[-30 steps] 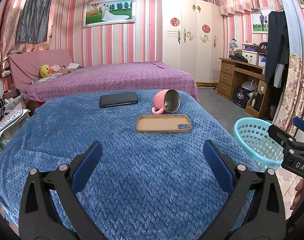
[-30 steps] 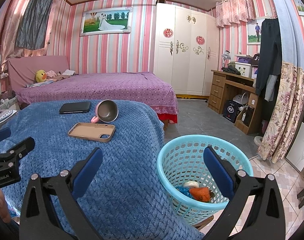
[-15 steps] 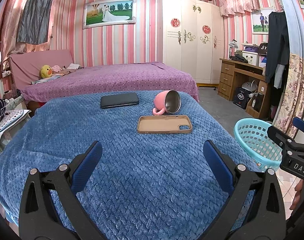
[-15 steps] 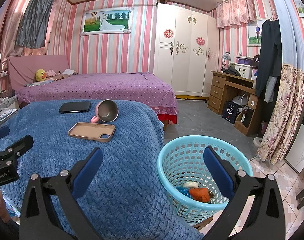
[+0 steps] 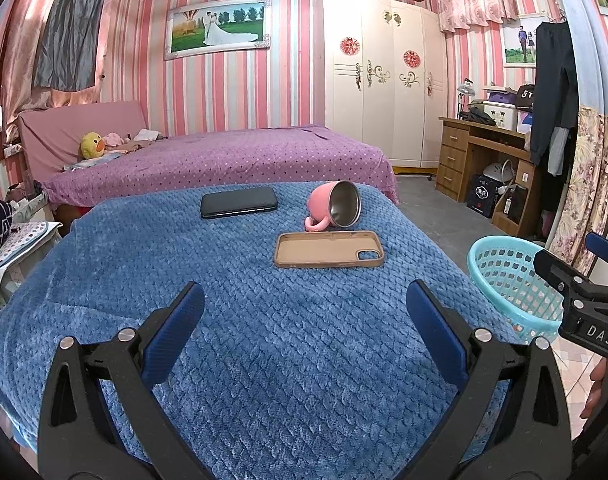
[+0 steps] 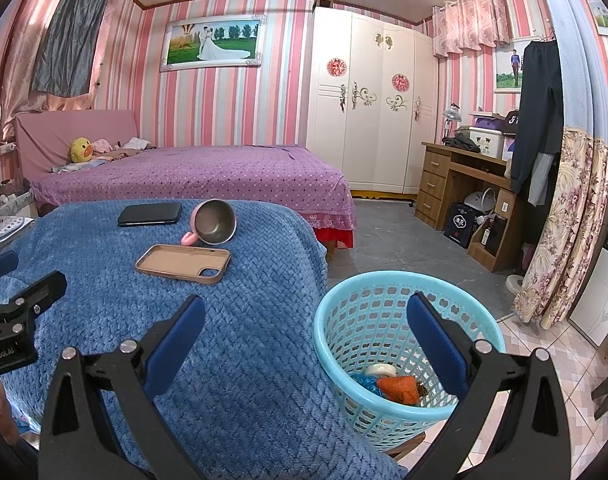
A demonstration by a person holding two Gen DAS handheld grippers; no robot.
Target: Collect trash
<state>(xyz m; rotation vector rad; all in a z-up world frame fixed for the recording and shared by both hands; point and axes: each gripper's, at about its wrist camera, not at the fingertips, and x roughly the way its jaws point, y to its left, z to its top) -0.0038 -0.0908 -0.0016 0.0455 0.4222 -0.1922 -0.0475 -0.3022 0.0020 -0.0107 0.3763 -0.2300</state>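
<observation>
Basket (image 5: 504, 276) partly hidden by right gripper (image 5: 572, 276) (contents unseen from left wrist).

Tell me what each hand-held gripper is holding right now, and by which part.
Nothing is held. The left hand-held gripper is open over the blue blanket; the right hand-held gripper is open and empty by the basket.

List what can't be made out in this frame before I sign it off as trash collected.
- Basket contents: right wrist view shows a white piece, blue scraps and an orange wrapper; the right gripper finger hides the rest.
- Basket interior, left wrist view: cut off by the other gripper's body.
- Blanket near edge: hidden behind the left gripper.
- Desk clutter: too small.
</observation>
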